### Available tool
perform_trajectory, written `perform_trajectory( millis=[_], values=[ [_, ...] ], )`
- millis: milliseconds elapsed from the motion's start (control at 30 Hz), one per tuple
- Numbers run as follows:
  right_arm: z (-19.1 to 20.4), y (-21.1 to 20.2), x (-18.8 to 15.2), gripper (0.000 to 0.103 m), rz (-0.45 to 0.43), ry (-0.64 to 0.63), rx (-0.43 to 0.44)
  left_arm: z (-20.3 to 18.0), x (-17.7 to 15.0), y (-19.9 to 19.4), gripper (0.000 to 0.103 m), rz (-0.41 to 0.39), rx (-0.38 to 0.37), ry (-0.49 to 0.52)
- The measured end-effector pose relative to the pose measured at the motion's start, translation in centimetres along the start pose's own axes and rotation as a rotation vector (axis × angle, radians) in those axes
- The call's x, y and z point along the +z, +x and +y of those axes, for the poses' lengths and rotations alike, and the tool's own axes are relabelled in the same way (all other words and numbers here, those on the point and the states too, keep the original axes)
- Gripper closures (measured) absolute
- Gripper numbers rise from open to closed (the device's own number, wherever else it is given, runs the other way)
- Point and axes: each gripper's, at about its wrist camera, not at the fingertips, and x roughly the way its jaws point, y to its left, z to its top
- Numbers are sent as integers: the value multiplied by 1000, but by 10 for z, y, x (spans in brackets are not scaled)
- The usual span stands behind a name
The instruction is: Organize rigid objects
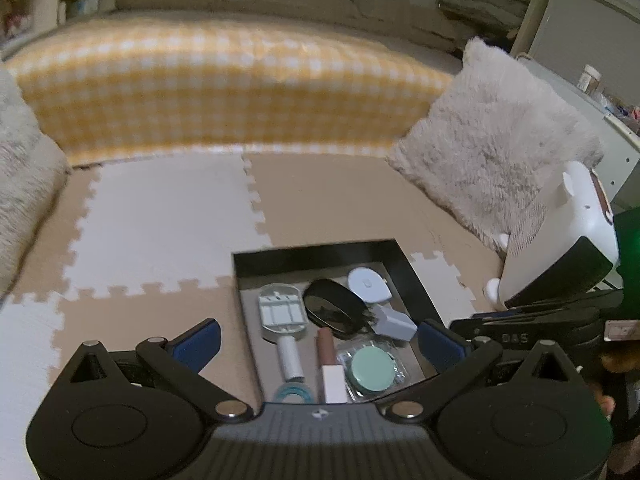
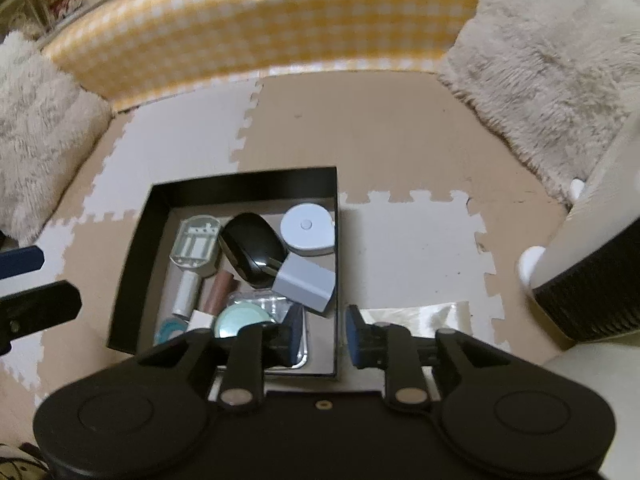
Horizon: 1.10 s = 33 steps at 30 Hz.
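A black box [image 1: 412,276] [image 2: 136,232] on the foam floor mat holds several items: a black mouse [image 1: 332,308] [image 2: 252,248], a white round device [image 1: 368,284] [image 2: 308,230], a grey charger block [image 1: 394,322] [image 2: 306,284], a grey paddle-shaped casing [image 1: 280,312] [image 2: 196,246], a brown-and-white tube [image 1: 330,364] [image 2: 216,300] and a mint round case in clear wrap [image 1: 370,368] [image 2: 236,320]. My left gripper [image 1: 320,340] is open and empty, fingers straddling the box's near end. My right gripper [image 2: 324,336] is open, its fingers either side of the box's right wall, holding nothing.
A yellow checked cushion edge [image 1: 224,92] [image 2: 260,20] runs along the back. Fluffy beige pillows [image 1: 496,160] [image 2: 548,64] lie right and left. A white-and-black appliance [image 1: 568,240] [image 2: 592,264] stands at the right. A shiny foil piece [image 2: 420,316] lies beside the box.
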Motion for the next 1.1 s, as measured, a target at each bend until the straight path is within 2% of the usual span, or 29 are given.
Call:
perform_trajectory(
  millis=[133,400,467,567,700,767,833,1100],
  values=[
    [8,-23,-2,72,-32,-1,5,1,0,-23,0,-47,54,25],
    [27,-86,-11,60,-146,-9,17,1,-8,-61,0,-84,103,67],
    [30,-101,-18,52,-179,-4,27,3,-12,-70,0,-96,107,74],
    [35,-119,-30,47,-216,-8,16,5,-19,-83,0,-124,108,79],
    [39,-132,-47,42,-250,-9,1,8,-28,-99,0,-162,142,83],
    [41,-138,-57,31,-275,0,-1,11,-33,-106,0,-175,149,72],
    [44,-144,-66,26,-304,-6,-10,14,-39,-112,0,-183,149,61],
    [59,-152,-95,15,-373,-34,-49,18,-63,-129,0,-231,196,68]
  ],
)
